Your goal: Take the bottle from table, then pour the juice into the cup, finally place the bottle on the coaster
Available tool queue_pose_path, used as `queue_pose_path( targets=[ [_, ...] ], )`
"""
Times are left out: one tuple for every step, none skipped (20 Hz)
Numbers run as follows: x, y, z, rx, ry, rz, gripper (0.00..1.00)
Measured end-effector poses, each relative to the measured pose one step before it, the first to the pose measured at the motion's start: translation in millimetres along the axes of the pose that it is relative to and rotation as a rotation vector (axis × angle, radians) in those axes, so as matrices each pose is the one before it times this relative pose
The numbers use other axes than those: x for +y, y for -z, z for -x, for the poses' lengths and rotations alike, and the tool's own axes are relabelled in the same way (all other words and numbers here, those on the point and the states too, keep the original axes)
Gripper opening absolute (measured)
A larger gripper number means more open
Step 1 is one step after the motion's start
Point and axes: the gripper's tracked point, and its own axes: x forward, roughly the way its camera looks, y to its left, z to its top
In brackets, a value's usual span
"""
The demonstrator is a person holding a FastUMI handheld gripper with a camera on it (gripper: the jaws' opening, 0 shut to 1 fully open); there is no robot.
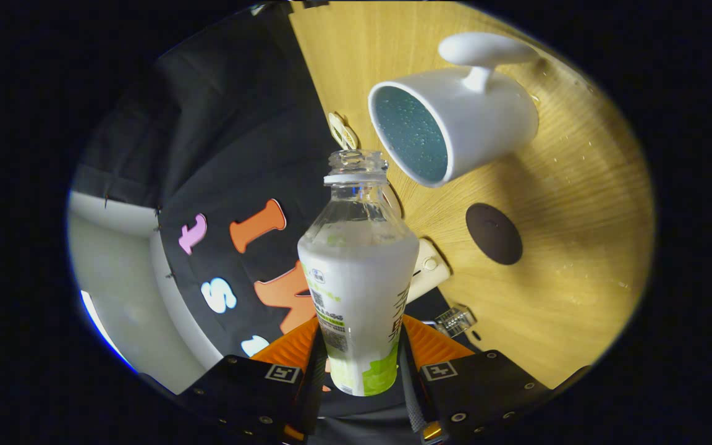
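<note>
My gripper (361, 364) is shut on a clear plastic bottle (359, 278) with a white and green label, both fingers pressing on its lower body. The bottle holds white liquid up to its shoulder and its neck is uncapped. The view is rolled, so the bottle is held tilted relative to the wooden table (578, 247). Just beyond the bottle's mouth stands a white mug (473, 117) with a blue speckled inside and a thick handle; the mouth is close to its rim, short of it. A dark round coaster (494, 233) lies on the table beside the mug, ahead of the right finger.
A small round yellowish object (342, 131) sits on the table's edge beyond the bottle mouth. A white device (428, 269) lies behind the bottle, and a small clear item (455, 319) sits next to the right finger. Black cloth wall stands at the table's far side.
</note>
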Motion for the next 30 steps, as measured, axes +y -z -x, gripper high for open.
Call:
queue_pose_path(
  targets=[
    [-12.28, -0.19, 1.16, -0.00062, 0.03158, 0.08623, 0.57],
    [-7.15, -0.1, 0.1, 0.00207, 0.02672, 0.08023, 0.57],
    [-5.86, -1.64, -2.69, 0.0028, 0.02353, 0.08284, 0.57],
    [0.88, -0.03, -4.06, 0.00113, 0.01861, 0.0845, 0.57],
    [-1.09, -1.33, -1.22, -0.00406, 0.01061, 0.08558, 0.57],
    [5.69, 0.43, 0.03, 0.0006, 0.00057, 0.09453, 0.57],
    [3.25, 1.86, -2.19, -0.00159, -0.00406, 0.10364, 0.57],
    [5.75, 5.84, -1.07, 0.00112, -0.01046, 0.10592, 0.57],
    [4.17, 1.78, -1.66, -0.00526, -0.01093, 0.10448, 0.57],
    [1.77, 1.13, 0.56, -0.00784, -0.00456, 0.10617, 0.57],
    [1.87, -2.64, -0.91, -0.01167, 0.00091, 0.10678, 0.57],
    [2.1, -0.11, 0.13, -0.00861, 0.00136, 0.1006, 0.57],
    [4.34, -1.99, -0.11, -0.00319, 0.00182, 0.09689, 0.57],
    [4.3, 0.29, 1.69, -0.00457, 0.00344, 0.09103, 0.57],
    [2.47, -3.62, -0.62, -0.00395, -0.00241, 0.0862, 0.57],
    [5.28, -4.43, 0.4, -0.00787, 0.00507, 0.0788, 0.57],
    [1.88, -5.13, -0.43, -0.01341, 0.00491, 0.07632, 0.57],
    [1.22, -3.93, -0.74, -0.00975, 0.01172, 0.07287, 0.57],
    [0.15, -5.03, -0.81, -0.01279, 0.01379, 0.0723, 0.57],
    [0.79, -6.27, -2.32, -0.01166, 0.01041, 0.0612, 0.57],
    [1.14, -5.2, -1.48, -0.01677, 0.00168, 0.05309, 0.57],
    [-0.05, -3.24, -1.0, -0.01002, 0.00882, 0.04926, 0.57],
    [0.75, -2.75, -1.24, -0.00957, 0.00435, 0.04143, 0.57],
    [2.29, -1.8, -3.64, -0.00444, 0.01022, 0.0337, 0.57],
    [2.2, -1.38, -3.77, -0.00408, 0.0028, 0.03287, 0.57],
    [0.46, -0.53, -4.43, 0.00263, 0.01045, 0.03551, 0.57],
    [-0.29, 1.3, -4.21, 0.00236, 0.00502, 0.03564, 0.57],
    [0.16, 2.42, -4.41, 0.01072, 0.00692, 0.02977, 0.57],
    [0.89, 4.29, -3.95, 0.01057, 0.00049, 0.02282, 0.57],
    [1.17, 4.81, -3.84, 0.01085, -0.00208, 0.01229, 0.58]
  ],
)
